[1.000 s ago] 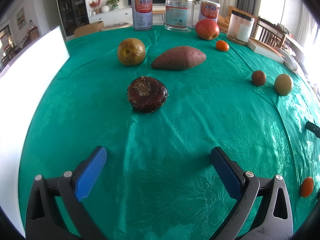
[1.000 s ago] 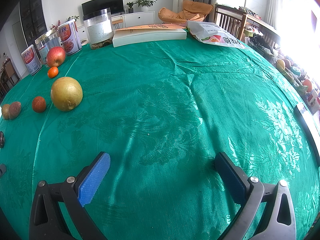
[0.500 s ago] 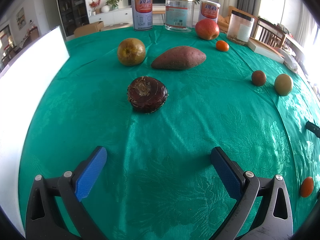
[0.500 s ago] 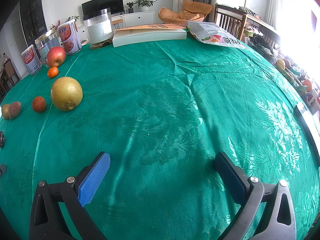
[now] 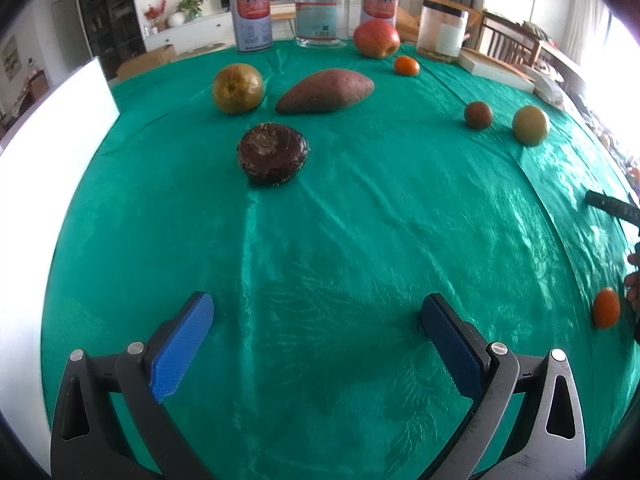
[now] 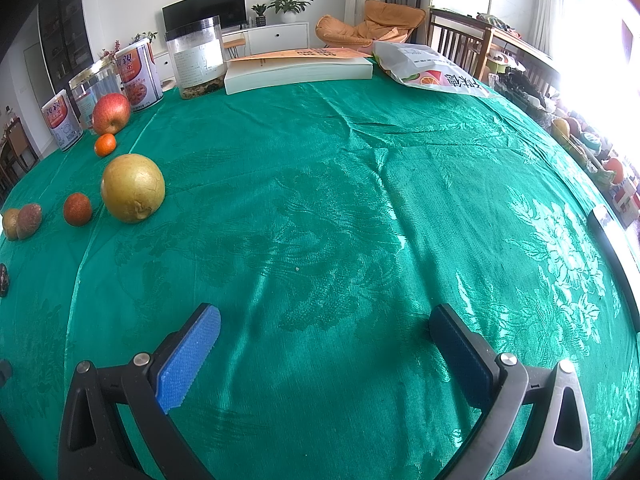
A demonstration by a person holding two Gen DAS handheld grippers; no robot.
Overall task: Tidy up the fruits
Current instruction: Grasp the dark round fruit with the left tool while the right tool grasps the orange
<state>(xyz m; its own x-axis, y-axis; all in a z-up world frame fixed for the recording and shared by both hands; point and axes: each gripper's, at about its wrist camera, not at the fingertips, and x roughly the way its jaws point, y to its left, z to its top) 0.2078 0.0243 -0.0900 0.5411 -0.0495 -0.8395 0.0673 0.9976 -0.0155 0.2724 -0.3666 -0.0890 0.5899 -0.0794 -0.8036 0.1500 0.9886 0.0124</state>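
Left wrist view: white board (image 5: 48,152) along the left edge of the green tablecloth (image 5: 340,240). Left gripper (image 5: 316,320) hovers low over bare cloth, jaws spread wide, nothing between the blue pads. Ahead, left to right: brown-yellow pear (image 5: 237,88), dark water chestnut (image 5: 273,157) nearer the gripper, sweet potato (image 5: 325,91) just right of the pear, red apple (image 5: 376,38) at the back, small tangerine (image 5: 406,66) just in front of it, small brown fruit (image 5: 478,115), greenish round fruit (image 5: 531,125) beside it, apart. Another orange fruit (image 5: 606,307) sits at the far right edge, next to a fingertip (image 5: 632,280) of the person. Back row: tin can (image 5: 251,19), glass jar (image 5: 321,14), second tin (image 5: 380,2), plastic canister (image 5: 442,28). Right wrist view: right gripper (image 6: 325,330) also spread wide and empty over bare cloth. All fruit sits far left: two small fruits touching at the edge (image 6: 22,221), reddish lychee-like fruit (image 6: 77,209), large golden pear (image 6: 133,193), tangerine (image 6: 105,145) and apple (image 6: 111,113) behind it. Cans (image 6: 138,74) and clear canister (image 6: 197,58) at the back left, then a thick white book (image 6: 298,70), then a snack bag (image 6: 430,68) at the right. Fruits are scattered, not grouped.
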